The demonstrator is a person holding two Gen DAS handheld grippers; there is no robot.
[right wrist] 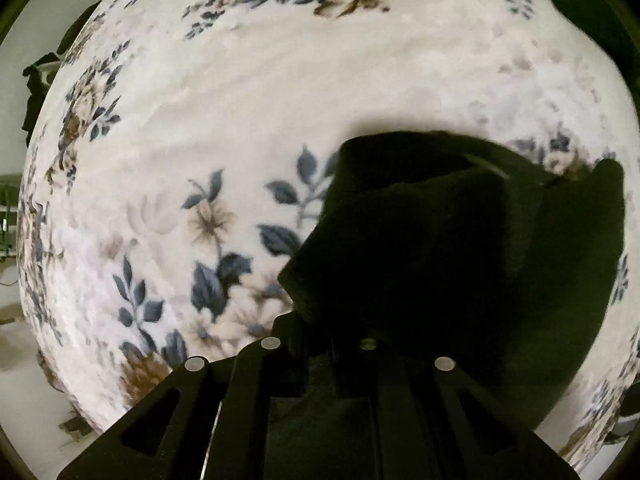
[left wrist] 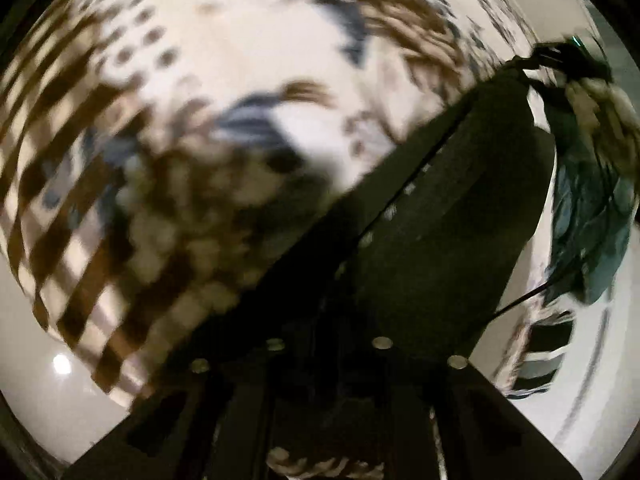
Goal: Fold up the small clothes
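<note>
Although motion blur smears most of the left wrist view, a dark garment (left wrist: 440, 208) can be seen lying right over the left gripper (left wrist: 400, 216), running diagonally up to its right and covering the fingers, so I cannot tell whether they are spread or pinching it. Ahead and to the left of that gripper spreads a floral cloth (left wrist: 248, 80) with brown checks at its left edge. Far to its right a gloved hand (left wrist: 600, 120) with a teal sleeve appears, blurred. From the right wrist view, the same dark garment (right wrist: 460, 248) is bunched directly over the right gripper (right wrist: 400, 280), hiding its fingers; its state is likewise unclear. The floral cloth (right wrist: 280, 100) fills the space ahead and to the left.
</note>
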